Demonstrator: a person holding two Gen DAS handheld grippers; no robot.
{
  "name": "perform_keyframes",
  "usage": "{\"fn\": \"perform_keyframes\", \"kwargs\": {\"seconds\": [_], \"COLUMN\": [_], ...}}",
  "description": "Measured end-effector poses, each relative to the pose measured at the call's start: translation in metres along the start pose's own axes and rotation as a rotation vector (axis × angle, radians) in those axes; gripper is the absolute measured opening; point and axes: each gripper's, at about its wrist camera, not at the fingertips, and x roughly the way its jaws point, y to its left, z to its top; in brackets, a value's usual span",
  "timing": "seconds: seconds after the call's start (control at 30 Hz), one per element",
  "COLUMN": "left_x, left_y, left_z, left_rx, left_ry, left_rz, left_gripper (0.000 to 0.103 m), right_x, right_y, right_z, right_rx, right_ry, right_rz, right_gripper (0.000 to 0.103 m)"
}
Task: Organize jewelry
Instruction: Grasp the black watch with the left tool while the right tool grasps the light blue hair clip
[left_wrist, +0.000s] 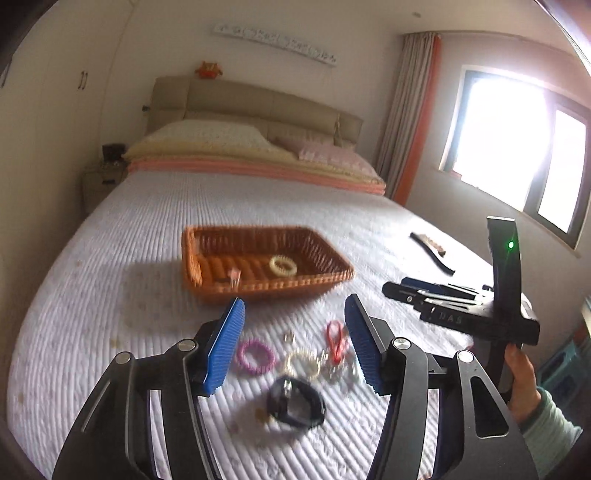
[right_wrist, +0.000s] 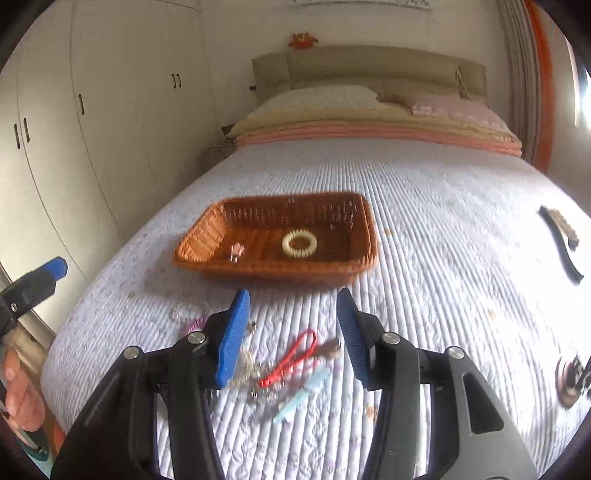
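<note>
A brown wicker basket (left_wrist: 273, 287) (right_wrist: 273, 272) lies on the bed, holding a cream coil hair tie (left_wrist: 283, 265) (right_wrist: 299, 243) and a small pink piece (left_wrist: 234, 275) (right_wrist: 236, 251). Nearer me on the bedspread lies a loose pile: a pink coil tie (left_wrist: 255, 356), a cream coil (left_wrist: 303, 363), a red cord loop (left_wrist: 336, 339) (right_wrist: 291, 356), a black round item (left_wrist: 295, 402) and a light blue piece (right_wrist: 306, 395). My left gripper (left_wrist: 294, 306) hovers open above the pile with nothing between its blue pads. My right gripper (right_wrist: 293, 299) is also open and empty above the red cord.
A black comb-like piece (left_wrist: 432, 253) (right_wrist: 561, 243) lies far right on the bed. A dark round item (right_wrist: 570, 376) sits at the right edge. Pillows and folded blankets (left_wrist: 255, 162) fill the bed's head. White wardrobes (right_wrist: 92, 129) stand left, a window (left_wrist: 517, 147) right.
</note>
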Motion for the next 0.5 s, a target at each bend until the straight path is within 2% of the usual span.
{"fn": "perform_keyframes", "kwargs": {"seconds": [0.13,0.3,0.33,0.5], "left_x": [0.027,0.061,0.067,0.081], "left_y": [0.011,0.023,0.023,0.021], "left_z": [-0.038,-0.070,-0.075,-0.082], "left_rx": [-0.050,-0.087,-0.090,-0.083], "left_ry": [0.102,0.203,0.221,0.248], "left_rz": [0.021,0.032,0.031,0.018], "left_gripper": [0.055,0.053,0.053,0.053], "right_x": [0.023,0.050,0.053,0.061], "right_y": [-0.019,-0.041,-0.044,-0.044], "right_z": [-0.026,-0.052,-0.059,-0.068], "right_rx": [0.061,0.161,0.175,0.216], "right_ry": [0.071,0.143,0.152,0.173], "right_rz": [-0.014,0.020,0.027,0.059], "right_gripper": [0.045,0.029,0.028,0.028]}}
